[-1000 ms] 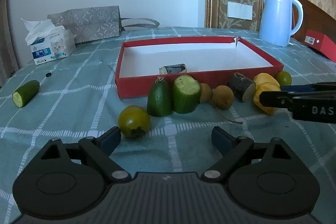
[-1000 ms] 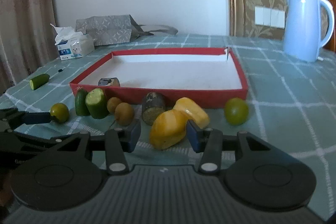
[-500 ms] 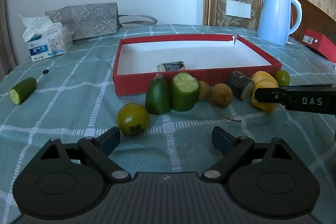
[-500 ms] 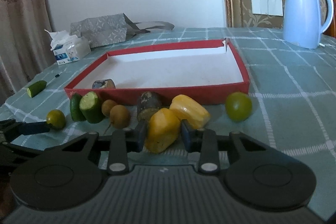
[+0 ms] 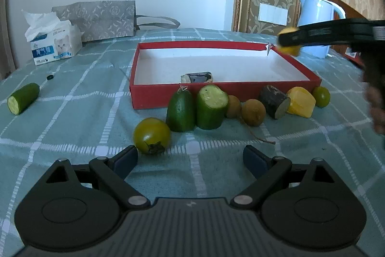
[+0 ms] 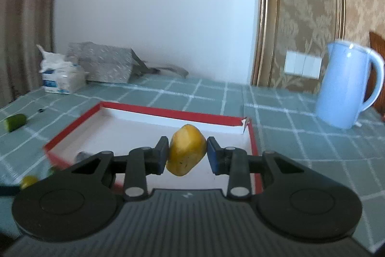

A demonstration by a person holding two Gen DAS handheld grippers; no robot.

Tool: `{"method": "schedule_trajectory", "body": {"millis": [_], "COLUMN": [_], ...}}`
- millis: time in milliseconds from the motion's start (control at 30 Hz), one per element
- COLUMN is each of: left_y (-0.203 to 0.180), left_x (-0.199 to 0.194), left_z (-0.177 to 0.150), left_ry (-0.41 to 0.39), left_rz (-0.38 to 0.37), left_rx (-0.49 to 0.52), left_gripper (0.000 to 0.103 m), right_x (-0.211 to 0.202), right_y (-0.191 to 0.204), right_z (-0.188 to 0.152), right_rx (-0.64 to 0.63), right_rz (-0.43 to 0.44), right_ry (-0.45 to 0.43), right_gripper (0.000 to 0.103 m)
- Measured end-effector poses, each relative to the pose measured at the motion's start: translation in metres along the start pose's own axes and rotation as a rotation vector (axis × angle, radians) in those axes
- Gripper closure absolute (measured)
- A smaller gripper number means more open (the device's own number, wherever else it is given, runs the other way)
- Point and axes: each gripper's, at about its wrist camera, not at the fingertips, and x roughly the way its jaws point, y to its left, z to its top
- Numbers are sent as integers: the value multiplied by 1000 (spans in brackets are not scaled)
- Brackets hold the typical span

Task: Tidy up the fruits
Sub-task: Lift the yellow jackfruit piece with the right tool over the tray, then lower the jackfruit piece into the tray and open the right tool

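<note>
My right gripper [image 6: 186,154] is shut on a yellow fruit piece [image 6: 185,153] and holds it in the air above the red tray [image 6: 252,136]. In the left wrist view the same yellow fruit piece [image 5: 288,48] hangs over the tray's [image 5: 154,95] far right corner. My left gripper [image 5: 190,159] is open and empty, low over the table just behind a round green fruit [image 5: 151,135]. Along the tray's front lie two green cucumber chunks [image 5: 211,106], two brown round fruits [image 5: 252,111], a dark chunk [image 5: 274,100], another yellow piece [image 5: 300,101] and a small green fruit [image 5: 321,96].
A dark piece [image 5: 197,77] lies inside the tray. A cucumber piece [image 5: 22,98] lies far left. A tissue box [image 5: 53,45] and a grey bag [image 5: 96,16] stand at the back, a blue kettle [image 6: 346,86] at the right.
My right gripper closed on the yellow fruit piece, lifted it off the table and carried it up over the tray. My left gripper stayed low and open.
</note>
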Motion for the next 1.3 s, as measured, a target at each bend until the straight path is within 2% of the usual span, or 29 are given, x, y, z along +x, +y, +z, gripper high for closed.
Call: {"method": "schedule_trajectory", "body": {"millis": [167,267,533,567,600,633,767,833,867,1000,1067,1167,1300], "left_y": [4,4,4,4,4,4,5,6,6,6,6,6,7], "left_x": [0,1,2,2,2,2,2,2,2,2,1,0,-1], "left_z": [1,1,2,2,2,2,2,2,2,2,2,1,0], "left_ry": [-6,-6,-5,-5,-5,-5,-6,-7,-7,-9,-10,-11,-14], "left_rz": [-17,-16,-24,-24,-24,-24,-27,-26,-22,-14,-9,2,21], "left_rx": [-29,-28,-32,-32,-32,-31,-36,-41,-42,-45,-47,-50,-58], "left_gripper": [8,8,6,5,5,5,5,5,5,5,5,5,5], "right_x": [62,83,107,107,107,105,73,50,37,-7,-23,-48,-66], "right_y": [-3,-3,-7,-8,-9,-10,-17,-22,-23,-24,-21,-14,1], "right_z": [4,2,-2,-2,-2,-1,4,5,3,-14,-25,-49,-64], "right_rx": [-5,3,30,31,32,29,46,84,101,140,139,116,41], "right_rz": [-18,-25,-38,-46,-54,-60,-81,-86,-77,-56,-36,-4,41], "right_ry": [102,137,185,186,184,176,72,2,-26,-121,-127,-181,-193], "right_gripper": [70,70,69,65,51,40,20,3,1,0,0,0,0]}}
